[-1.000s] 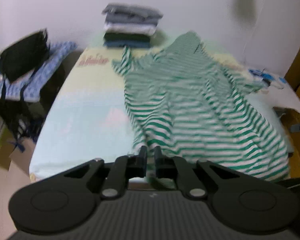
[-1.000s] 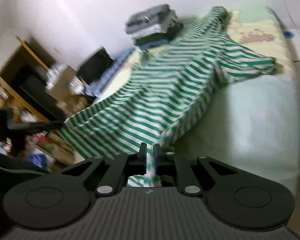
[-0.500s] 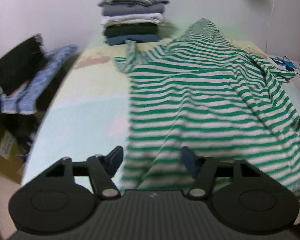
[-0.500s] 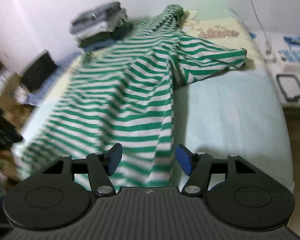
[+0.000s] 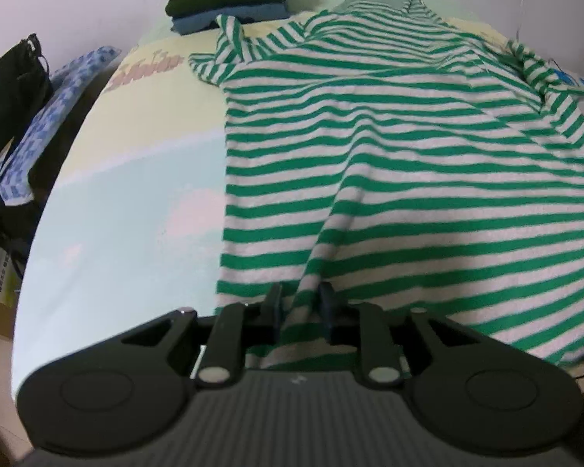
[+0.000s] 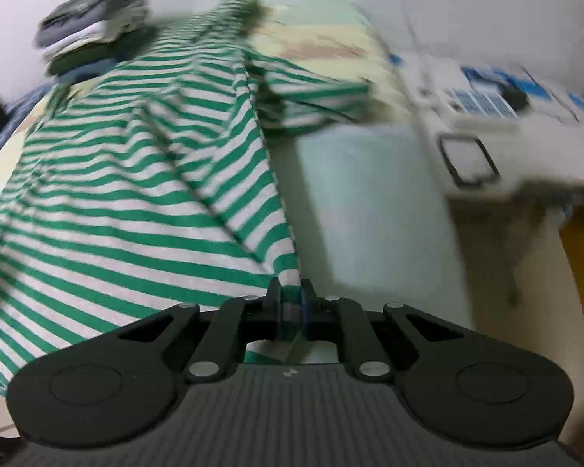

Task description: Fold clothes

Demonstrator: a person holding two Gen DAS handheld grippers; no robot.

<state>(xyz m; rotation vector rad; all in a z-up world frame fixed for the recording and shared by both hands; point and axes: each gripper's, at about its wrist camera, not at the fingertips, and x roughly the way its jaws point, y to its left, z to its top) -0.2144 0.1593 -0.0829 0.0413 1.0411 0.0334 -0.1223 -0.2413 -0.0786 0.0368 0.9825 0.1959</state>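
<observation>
Left gripper (image 5: 299, 299): jaws closing, striped shirt (image 5: 389, 163) hem between them.
Right gripper (image 6: 291, 294): jaws closing, pinching the hem.
Shirt: green-white, spread flat.

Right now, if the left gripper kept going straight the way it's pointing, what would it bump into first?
The striped shirt. The left gripper points down at the shirt's near hem, and its jaws are closing with a fold of that cloth already between them. Going on, it would probably push the cloth into the bed underneath.
</observation>
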